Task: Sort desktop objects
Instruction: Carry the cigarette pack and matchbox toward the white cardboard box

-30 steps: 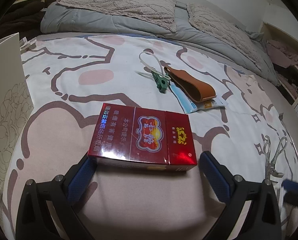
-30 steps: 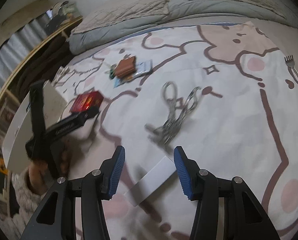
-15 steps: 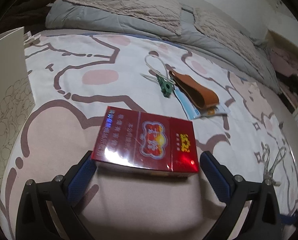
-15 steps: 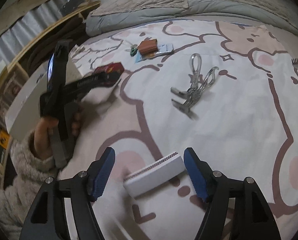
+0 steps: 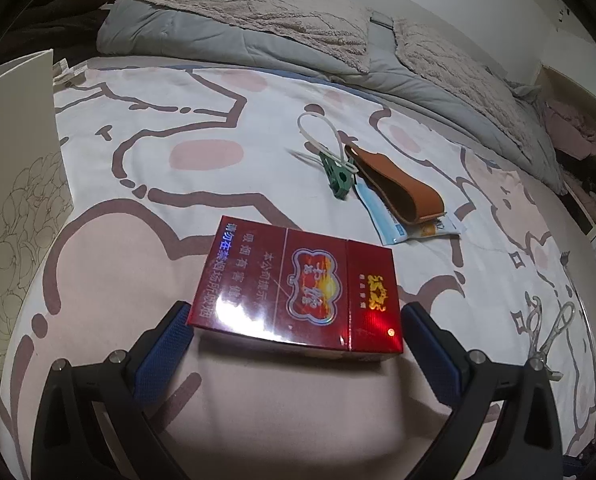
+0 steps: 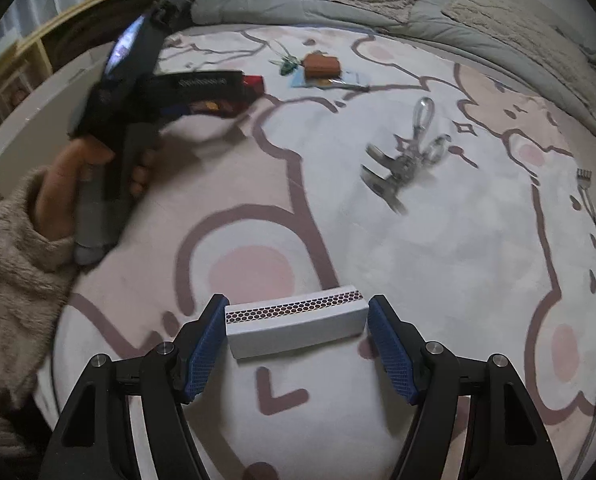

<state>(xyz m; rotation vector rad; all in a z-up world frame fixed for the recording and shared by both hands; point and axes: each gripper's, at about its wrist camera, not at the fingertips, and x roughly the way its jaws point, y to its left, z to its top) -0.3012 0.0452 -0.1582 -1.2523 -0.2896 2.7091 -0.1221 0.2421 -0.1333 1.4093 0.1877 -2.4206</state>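
Observation:
A red cigarette pack [image 5: 298, 288] lies flat on the cartoon-print bedsheet. My left gripper [image 5: 298, 344] straddles it, one blue pad close beside each short end, with no clear squeeze. In the right wrist view a white matchbox [image 6: 298, 324] with a honeycomb striking strip lies on the sheet. My right gripper [image 6: 296, 320] is open around it, and a thin gap shows at each pad. That same view shows a person's hand [image 6: 70, 184] in a fuzzy sleeve holding the left tool over the red pack [image 6: 254, 80].
Farther back on the sheet lie a brown leather key holder [image 5: 397, 188], a green tag on a white loop [image 5: 337, 176] and a blue-white packet [image 5: 385, 224]. Metal scissor-handled tools [image 6: 405, 160] and a fork [image 6: 585, 184] lie at right. A white board [image 5: 14, 120] stands at left. Quilts [image 5: 258, 20] are piled behind.
My right gripper's jaws have widened and the hand has rolled and shifted. The matchbox, slanted between the pads before, now sits square between them. The left view has hardly changed.

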